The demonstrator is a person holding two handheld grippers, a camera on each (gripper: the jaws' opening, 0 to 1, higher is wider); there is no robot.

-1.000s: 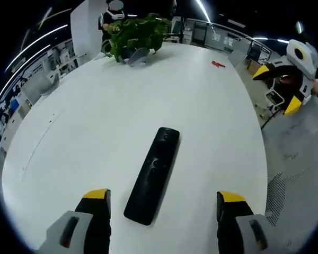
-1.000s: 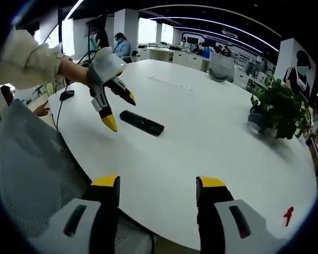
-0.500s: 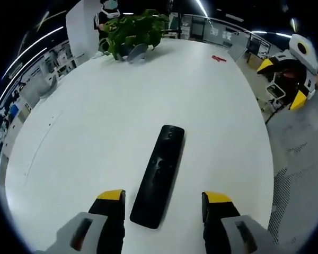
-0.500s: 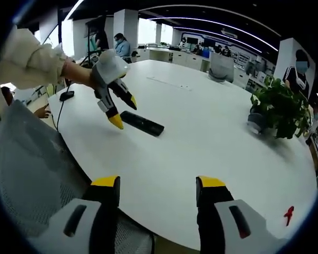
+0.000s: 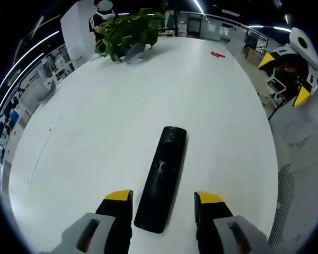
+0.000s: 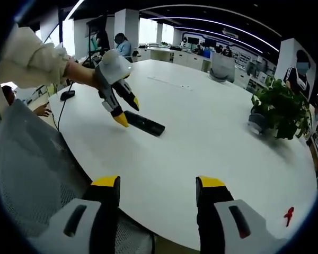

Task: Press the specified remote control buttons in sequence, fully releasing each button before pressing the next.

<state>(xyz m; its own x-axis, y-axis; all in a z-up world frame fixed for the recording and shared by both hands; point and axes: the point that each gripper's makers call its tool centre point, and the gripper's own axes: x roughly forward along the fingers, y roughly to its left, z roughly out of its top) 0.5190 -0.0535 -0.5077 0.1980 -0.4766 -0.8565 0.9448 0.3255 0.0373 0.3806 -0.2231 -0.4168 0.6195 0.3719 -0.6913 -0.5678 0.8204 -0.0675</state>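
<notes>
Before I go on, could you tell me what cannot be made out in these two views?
- Remote control buttons: left gripper view, dark on dark and too small to tell apart.
- Remote's near end: right gripper view, the left gripper stands in front of it, so contact cannot be judged.
- Small red thing on the white table: too small to identify.
- Potted plant pot: right gripper view, mostly covered by leaves.

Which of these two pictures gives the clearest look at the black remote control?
The left gripper view: the remote control lies large and lengthwise between the tongs, its buttons faintly visible. In the right gripper view it is a small dark bar far across the white table.
</notes>
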